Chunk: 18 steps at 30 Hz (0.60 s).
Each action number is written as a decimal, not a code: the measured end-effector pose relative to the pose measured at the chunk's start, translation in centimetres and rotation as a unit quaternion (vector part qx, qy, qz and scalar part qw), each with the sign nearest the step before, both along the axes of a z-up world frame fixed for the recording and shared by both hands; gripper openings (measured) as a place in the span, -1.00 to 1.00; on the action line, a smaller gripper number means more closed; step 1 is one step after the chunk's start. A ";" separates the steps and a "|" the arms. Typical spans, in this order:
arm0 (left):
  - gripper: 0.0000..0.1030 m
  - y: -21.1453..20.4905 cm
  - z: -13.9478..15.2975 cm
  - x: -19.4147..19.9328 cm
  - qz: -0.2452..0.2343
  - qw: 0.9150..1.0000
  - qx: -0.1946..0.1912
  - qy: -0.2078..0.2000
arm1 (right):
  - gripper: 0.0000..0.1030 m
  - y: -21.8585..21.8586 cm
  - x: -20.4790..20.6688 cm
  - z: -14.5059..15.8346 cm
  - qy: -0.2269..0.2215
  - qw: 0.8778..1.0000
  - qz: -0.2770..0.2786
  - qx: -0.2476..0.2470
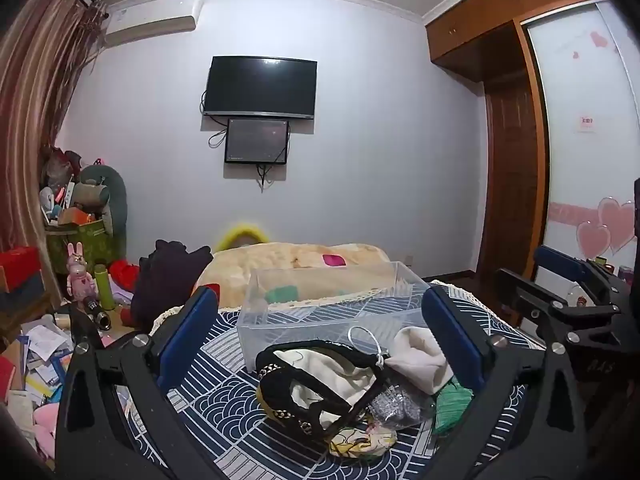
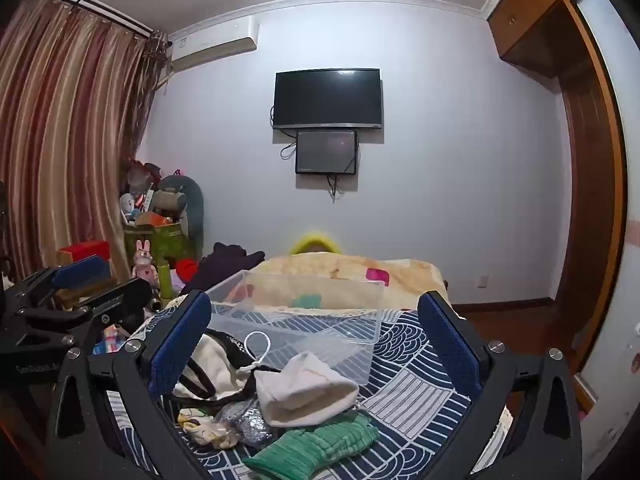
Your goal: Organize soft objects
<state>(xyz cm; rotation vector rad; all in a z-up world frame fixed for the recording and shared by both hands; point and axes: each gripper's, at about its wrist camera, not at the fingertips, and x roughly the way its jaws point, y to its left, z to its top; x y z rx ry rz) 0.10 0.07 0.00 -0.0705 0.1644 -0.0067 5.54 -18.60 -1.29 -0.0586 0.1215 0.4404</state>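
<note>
**Barely begun: bin empty, pile untouched**

So far, nothing sorted. Left gripper and right gripper spread wide, holding nothing. Soft pile heaped between the fingers; clear bin just beyond the fingertips, empty. Everything left to move.

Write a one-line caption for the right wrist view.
Open right gripper hovers over a white pouch and green cloth before a clear bin.

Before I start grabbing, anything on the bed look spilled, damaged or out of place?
Nothing damaged. The soft items lie in a loose heap on the patterned bedspread, outside the clear bin, which looks empty. Both grippers, left and right, are open.
</note>
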 end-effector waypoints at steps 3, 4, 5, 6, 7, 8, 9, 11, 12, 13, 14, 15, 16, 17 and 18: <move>1.00 0.0 0.3 0.1 0.003 1.000 0.007 -0.005 | 1.00 -0.2 0.2 0.0 0.013 1.000 0.003 0.001; 1.00 -0.5 0.1 -0.2 0.003 1.000 0.025 -0.016 | 1.00 -0.2 0.3 0.0 0.013 1.000 0.004 0.001; 1.00 -0.6 -0.1 -0.3 0.003 1.000 0.024 -0.016 | 1.00 -0.2 0.3 0.0 0.013 1.000 0.005 0.001; 1.00 -0.7 0.0 -0.3 0.002 1.000 0.022 -0.015 | 1.00 -0.2 0.4 0.0 0.013 1.000 0.005 0.002; 1.00 -0.8 -0.1 -0.5 0.002 1.000 0.019 -0.015 | 1.00 -0.1 0.5 0.0 0.012 1.000 0.005 0.002; 1.00 -0.7 -0.1 -0.4 0.002 1.000 0.015 -0.012 | 1.00 -0.1 0.6 0.0 0.012 1.000 0.005 0.001; 1.00 -0.8 -0.1 -0.4 0.002 1.000 0.014 -0.011 | 1.00 -0.1 0.1 0.1 0.009 1.000 0.000 0.004; 1.00 -0.4 -0.1 0.0 0.001 1.000 0.008 -0.006 | 1.00 0.0 0.2 0.2 0.009 1.000 -0.001 0.004; 1.00 -0.3 -0.1 0.0 0.001 1.000 0.007 -0.005 | 1.00 0.1 0.2 0.2 0.009 1.000 -0.001 0.004; 1.00 -0.3 -0.1 0.0 0.002 1.000 0.006 -0.005 | 1.00 0.2 0.3 0.2 0.008 1.000 -0.001 0.004; 1.00 -0.2 -0.1 0.0 0.002 1.000 0.005 -0.004 | 1.00 0.3 0.3 0.3 0.008 1.000 -0.001 0.005; 1.00 -0.1 -0.2 0.1 0.001 1.000 0.004 -0.004 | 1.00 0.0 0.3 0.1 0.008 1.000 0.000 0.008; 1.00 0.2 -0.5 0.2 0.001 1.000 0.002 -0.003 | 1.00 0.0 0.3 0.1 0.007 1.000 -0.001 0.008; 1.00 0.2 -0.5 0.3 0.000 1.000 0.000 -0.002 | 1.00 0.1 0.3 0.1 0.007 1.000 -0.001 0.008; 1.00 0.3 -0.5 0.3 0.000 1.000 -0.002 -0.003 | 1.00 -0.1 0.1 0.0 0.007 1.000 -0.001 0.010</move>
